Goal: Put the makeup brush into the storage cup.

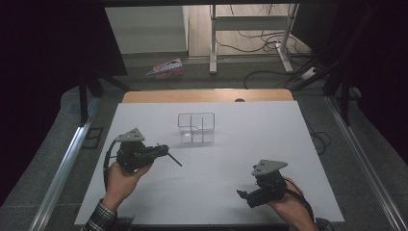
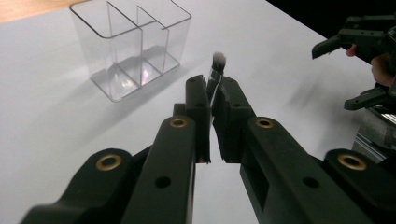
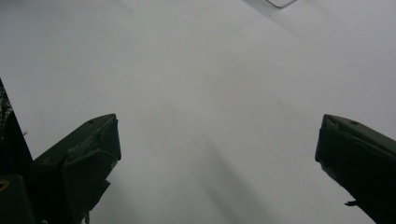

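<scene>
Overhead, in the high view, a smooth matte white surface (image 1: 231, 168) is seen, laid over a wooden top whose bare edge shows along the far side. Near the middle of it stands a clear plastic organizer (image 1: 196, 127), box-shaped with thin walls that split it into compartments. The left claw (image 1: 163, 150), black and angular with a grey three-cornered plate on top, is held in the person's left hand (image 1: 122, 175) just left of the organizer and apart from it. A thin dark brush (image 1: 174, 159) is seen sticking out of it toward the right. The right claw (image 1: 244, 196) is held low at the near right, well apart from the organizer, in the right hand (image 1: 288, 204). A plaid sleeve is seen at the left wrist. No writing can be read on anything.

In the left gripper view, the left claw (image 2: 215, 93) is shown clenched on the brush (image 2: 215, 70), whose pale, fuzzy bristle tip rises beyond the jaw ends. The jaws are matte black with brass-coloured rivets. The organizer (image 2: 135, 42) stands beyond and to the left, glossy and transparent. The right claw (image 2: 348, 70) is seen farther off at the right edge, released.

In the right gripper view, the right claw (image 3: 217, 154) is shown with its jaws spread wide apart, with plain white surface (image 3: 210, 93) between them and nothing held.
</scene>
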A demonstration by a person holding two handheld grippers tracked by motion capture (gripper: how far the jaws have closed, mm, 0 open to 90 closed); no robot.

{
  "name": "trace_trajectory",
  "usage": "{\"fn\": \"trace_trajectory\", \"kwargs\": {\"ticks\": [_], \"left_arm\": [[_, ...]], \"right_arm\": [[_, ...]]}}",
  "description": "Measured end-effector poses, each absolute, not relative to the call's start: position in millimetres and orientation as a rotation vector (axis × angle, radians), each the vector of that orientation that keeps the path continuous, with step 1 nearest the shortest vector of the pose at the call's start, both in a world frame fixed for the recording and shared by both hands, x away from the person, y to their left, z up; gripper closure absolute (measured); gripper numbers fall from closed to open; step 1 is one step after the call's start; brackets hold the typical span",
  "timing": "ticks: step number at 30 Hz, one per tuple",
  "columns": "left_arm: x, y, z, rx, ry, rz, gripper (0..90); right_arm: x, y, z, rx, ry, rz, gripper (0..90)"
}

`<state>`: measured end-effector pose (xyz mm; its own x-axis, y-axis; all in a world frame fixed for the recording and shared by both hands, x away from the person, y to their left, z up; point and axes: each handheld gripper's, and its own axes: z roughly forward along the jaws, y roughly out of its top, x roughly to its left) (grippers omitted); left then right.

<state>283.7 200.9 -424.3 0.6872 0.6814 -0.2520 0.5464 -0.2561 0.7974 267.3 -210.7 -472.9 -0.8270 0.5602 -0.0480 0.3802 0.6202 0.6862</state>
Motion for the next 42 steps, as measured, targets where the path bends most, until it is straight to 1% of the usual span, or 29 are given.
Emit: {"fn": "trace_trajectory", "kwargs": {"ticks": [27, 42], "left_arm": [[312, 203, -413, 1.978, 0.983, 0.226, 85.2], [327, 204, -398, 1.976, 0.989, 0.252, 85.2]], "right_arm": [[261, -249, -477, 0.892, 2.54, 0.953, 1.3], [263, -263, -479, 0.948, 2.524, 0.944, 0.0]]}}
